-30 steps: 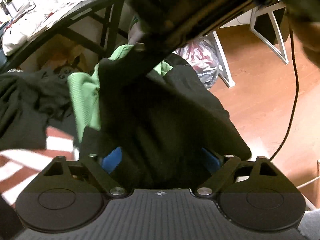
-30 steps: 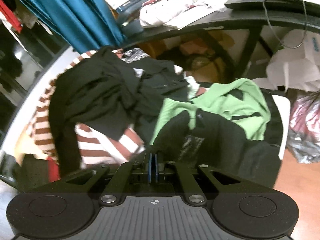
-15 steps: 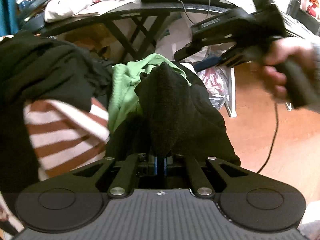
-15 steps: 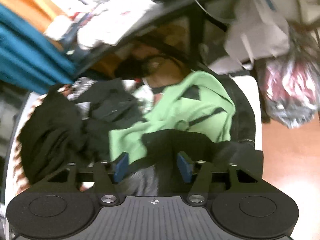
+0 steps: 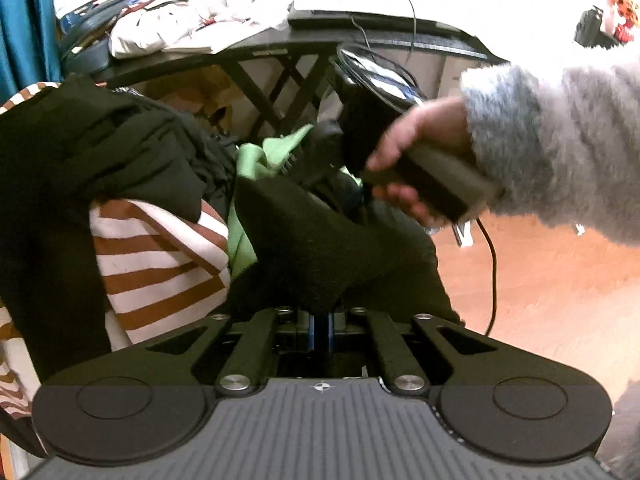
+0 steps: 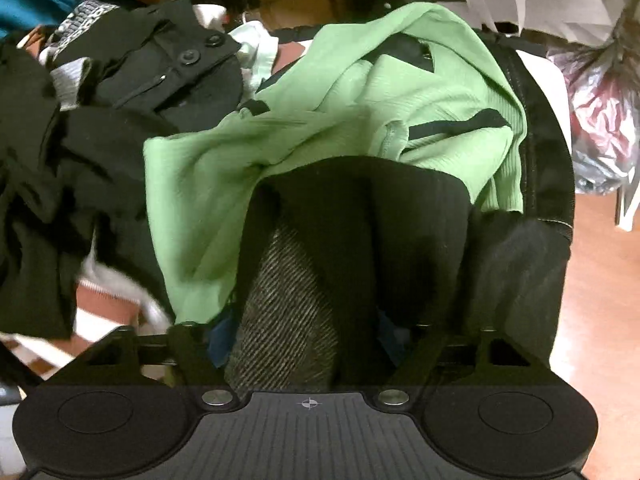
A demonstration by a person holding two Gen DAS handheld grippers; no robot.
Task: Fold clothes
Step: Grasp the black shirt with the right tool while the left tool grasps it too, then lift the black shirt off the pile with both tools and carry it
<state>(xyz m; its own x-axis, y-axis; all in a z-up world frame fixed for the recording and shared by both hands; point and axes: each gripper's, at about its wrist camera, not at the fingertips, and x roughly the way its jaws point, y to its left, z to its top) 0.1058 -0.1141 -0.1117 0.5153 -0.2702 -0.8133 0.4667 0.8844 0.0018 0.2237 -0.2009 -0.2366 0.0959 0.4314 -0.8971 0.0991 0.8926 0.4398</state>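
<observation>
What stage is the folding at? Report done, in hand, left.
Done: nothing lies folded in view. In hand: left gripper is shut on the black garment; right gripper's jaws are closing with the same black fabric between them. Left: the green top, striped garment and other dark clothes remain heaped.

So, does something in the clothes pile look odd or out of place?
Nothing is damaged or spilled. The pile is just a jumble: the green top lies crumpled under the black garment, and a striped shirt is half buried beneath dark clothes.
</observation>
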